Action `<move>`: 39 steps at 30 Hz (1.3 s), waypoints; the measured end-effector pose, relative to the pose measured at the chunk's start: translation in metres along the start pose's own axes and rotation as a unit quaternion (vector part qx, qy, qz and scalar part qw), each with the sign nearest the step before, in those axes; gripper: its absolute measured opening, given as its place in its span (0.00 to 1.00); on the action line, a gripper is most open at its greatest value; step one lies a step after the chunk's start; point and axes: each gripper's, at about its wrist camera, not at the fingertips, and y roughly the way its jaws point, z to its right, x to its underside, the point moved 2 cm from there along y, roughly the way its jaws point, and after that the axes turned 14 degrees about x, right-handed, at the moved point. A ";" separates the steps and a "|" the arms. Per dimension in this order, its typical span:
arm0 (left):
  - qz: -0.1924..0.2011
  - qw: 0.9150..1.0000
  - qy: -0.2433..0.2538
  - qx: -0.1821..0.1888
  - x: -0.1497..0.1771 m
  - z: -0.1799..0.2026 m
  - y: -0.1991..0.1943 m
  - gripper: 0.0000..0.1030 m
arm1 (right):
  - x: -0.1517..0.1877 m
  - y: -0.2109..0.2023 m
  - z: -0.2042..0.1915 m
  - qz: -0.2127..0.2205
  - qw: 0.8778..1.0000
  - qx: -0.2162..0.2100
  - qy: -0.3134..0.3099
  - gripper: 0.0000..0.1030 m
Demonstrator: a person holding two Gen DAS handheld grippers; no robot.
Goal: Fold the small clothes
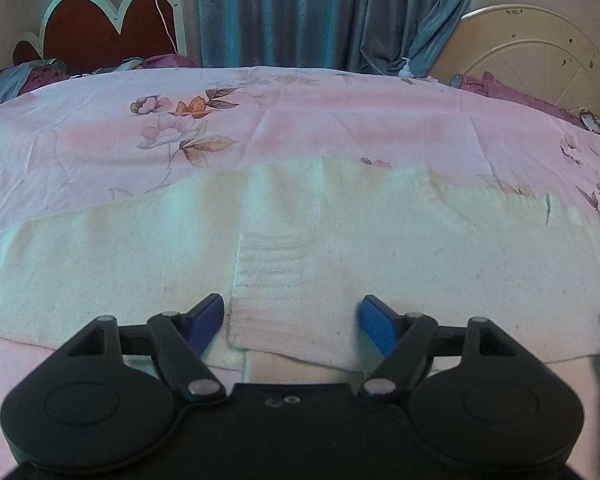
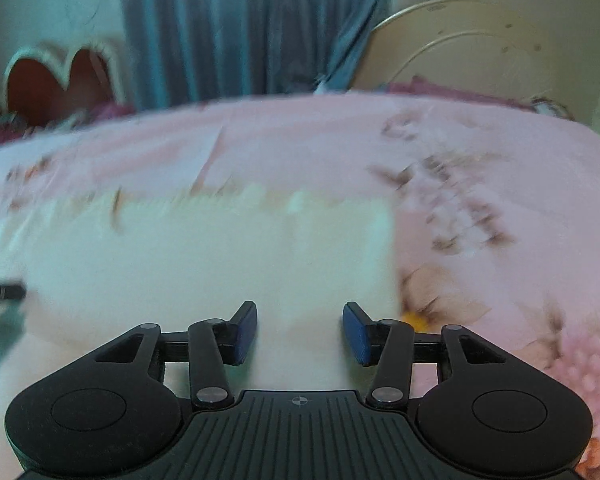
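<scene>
A cream knitted garment (image 1: 380,248) lies spread flat across the pink floral bed sheet (image 1: 340,120). One sleeve is folded over its body, and the ribbed cuff (image 1: 272,280) ends just ahead of my left gripper (image 1: 293,308). That gripper is open, its blue pads (image 1: 208,320) standing on either side of the cuff without touching it. In the blurred right wrist view my right gripper (image 2: 300,316) is open too, low over the garment (image 2: 220,260) close to its right edge. Nothing is pinched in either one.
A red and white headboard (image 1: 100,36) and blue curtains (image 1: 320,12) stand behind the bed. A cream wheel-shaped frame (image 1: 540,56) is at the back right, with purple bedding (image 1: 500,88) below it. Bare sheet (image 2: 500,220) lies right of the garment.
</scene>
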 end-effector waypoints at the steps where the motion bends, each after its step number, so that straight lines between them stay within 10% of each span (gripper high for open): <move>1: -0.002 1.000 -0.001 0.000 0.000 0.000 -0.001 0.73 | 0.001 0.000 -0.003 0.009 1.000 0.006 -0.012 0.47; 26: 0.025 0.995 -0.095 -0.007 0.021 -0.096 -0.095 0.72 | -0.007 -0.067 -0.106 0.011 0.995 -0.103 -0.014 0.47; 36: 0.067 0.965 -0.249 -0.036 0.052 -0.221 -0.136 0.68 | -0.008 -0.070 -0.152 0.009 0.992 -0.121 -0.030 0.47; 39: 0.085 0.950 -0.300 -0.023 0.062 -0.251 -0.141 0.48 | -0.007 -0.068 -0.162 0.006 0.992 -0.124 -0.034 0.47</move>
